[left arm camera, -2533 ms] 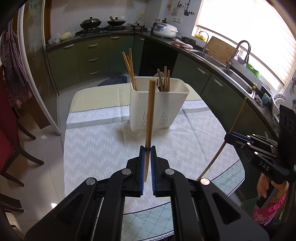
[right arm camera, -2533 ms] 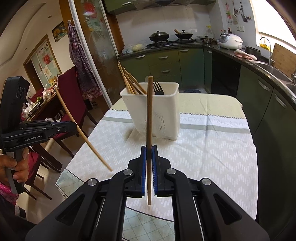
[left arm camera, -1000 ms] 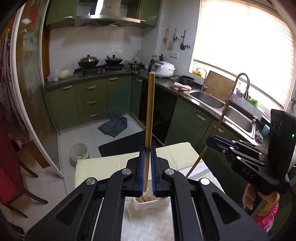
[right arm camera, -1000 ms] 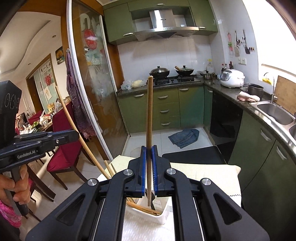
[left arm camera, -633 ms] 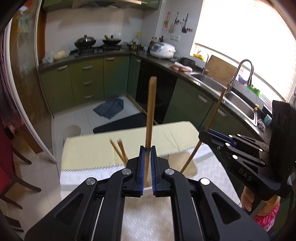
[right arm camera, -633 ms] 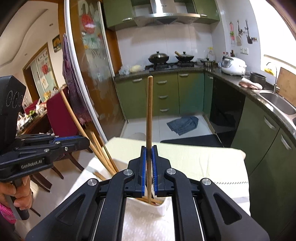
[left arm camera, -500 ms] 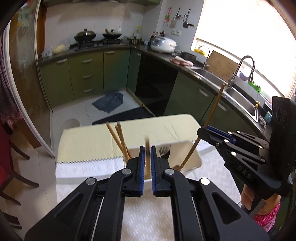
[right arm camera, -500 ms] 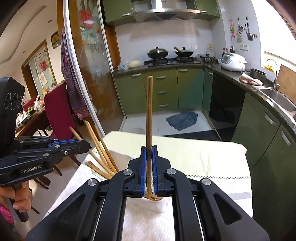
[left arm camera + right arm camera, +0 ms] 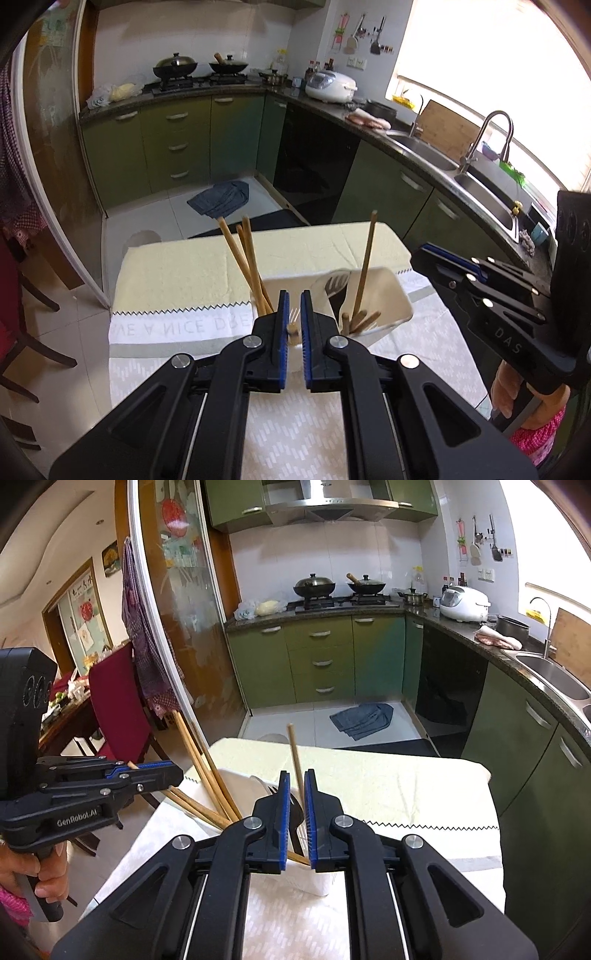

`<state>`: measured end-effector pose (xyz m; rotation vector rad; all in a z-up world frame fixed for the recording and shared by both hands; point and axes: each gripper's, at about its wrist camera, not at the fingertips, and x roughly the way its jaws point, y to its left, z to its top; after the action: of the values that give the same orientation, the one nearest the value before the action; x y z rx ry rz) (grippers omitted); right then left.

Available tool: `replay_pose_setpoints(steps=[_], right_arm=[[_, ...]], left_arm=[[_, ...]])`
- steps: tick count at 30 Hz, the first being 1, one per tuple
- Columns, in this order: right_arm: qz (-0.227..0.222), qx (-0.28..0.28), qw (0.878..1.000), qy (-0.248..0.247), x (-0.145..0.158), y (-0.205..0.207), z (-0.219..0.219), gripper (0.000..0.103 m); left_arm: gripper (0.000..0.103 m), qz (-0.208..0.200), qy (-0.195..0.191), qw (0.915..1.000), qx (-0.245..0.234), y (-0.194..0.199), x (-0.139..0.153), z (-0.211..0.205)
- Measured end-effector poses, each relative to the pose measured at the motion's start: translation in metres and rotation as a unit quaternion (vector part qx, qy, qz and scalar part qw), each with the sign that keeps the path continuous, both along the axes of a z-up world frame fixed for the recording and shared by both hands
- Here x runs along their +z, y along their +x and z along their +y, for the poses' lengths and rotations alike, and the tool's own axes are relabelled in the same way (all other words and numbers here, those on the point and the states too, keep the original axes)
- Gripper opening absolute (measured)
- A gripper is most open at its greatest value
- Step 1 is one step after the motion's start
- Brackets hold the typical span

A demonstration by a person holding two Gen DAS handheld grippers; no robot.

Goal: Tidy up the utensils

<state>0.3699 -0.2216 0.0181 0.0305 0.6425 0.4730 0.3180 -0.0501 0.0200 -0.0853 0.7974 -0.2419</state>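
Two hand-held grippers apart | left [image 9: 293, 325] "GenRobot.AI" | right [image 9: 296, 810] "DAS" | tablecloth [image 9: 177, 326] "A NICE"

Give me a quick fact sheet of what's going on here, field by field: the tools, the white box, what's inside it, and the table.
left gripper: open, above the holder, nothing clamped
right gripper: open, above the holder, nothing clamped
holder: white plastic caddy standing on the table
chopsticks: several wooden ones leaning in the left part of the holder; another stands in the right part
fork: metal, in the holder, tines up
tablecloth: pale, patterned, with printed lettering
task stage: both jaws are spread and hold nothing
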Motion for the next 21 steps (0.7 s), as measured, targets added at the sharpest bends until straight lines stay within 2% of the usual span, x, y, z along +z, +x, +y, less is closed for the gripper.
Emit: replay_pose_setpoints(steps=[3,5,6,7,9,10,11,12,15,18,21], right_arm=[[-0.014,0.000,1.000,0.010,0.010,-0.014,-0.006,0.032],[-0.023,0.001,1.000,0.015,0.020,-0.027,-0.012,0.036],[-0.027,0.000,0.999,0.017,0.024,-0.032,-0.013,0.045],[-0.034,-0.001,0.999,0.022,0.031,-0.041,-0.017,0.051],[-0.052,0.001,0.998,0.032,0.044,-0.059,-0.027,0.073],[-0.060,0.000,0.998,0.035,0.050,-0.068,-0.031,0.079],[-0.067,-0.001,0.997,0.037,0.054,-0.078,-0.036,0.090],[-0.078,-0.003,0.996,0.040,0.059,-0.092,-0.044,0.097],[-0.095,-0.016,0.995,0.033,0.062,-0.132,-0.063,0.098],[-0.107,-0.033,0.994,0.018,0.052,-0.177,-0.082,0.098],[-0.115,-0.047,0.992,0.016,0.035,-0.224,-0.100,0.098]], left_arm=[[0.006,-0.021,-0.001,0.9998,0.003,-0.009,0.015,0.001],[0.007,-0.038,-0.005,0.9992,0.007,-0.017,0.030,0.004],[0.009,-0.049,-0.006,0.9988,0.010,-0.023,0.037,0.005],[0.016,-0.065,-0.004,0.9978,0.013,-0.031,0.046,0.006],[0.039,-0.095,0.001,0.9952,0.021,-0.047,0.062,0.005],[0.059,-0.117,0.004,0.9928,0.028,-0.060,0.070,0.006],[0.072,-0.139,0.006,0.9896,0.034,-0.074,0.078,0.007],[0.075,-0.157,0.012,0.9867,0.039,-0.087,0.082,0.008],[0.089,-0.207,0.043,0.9756,0.057,-0.131,0.087,0.006],[0.094,-0.234,0.053,0.9681,0.071,-0.177,0.078,0.009],[0.096,-0.240,0.046,0.9659,0.087,-0.218,0.060,0.017]])
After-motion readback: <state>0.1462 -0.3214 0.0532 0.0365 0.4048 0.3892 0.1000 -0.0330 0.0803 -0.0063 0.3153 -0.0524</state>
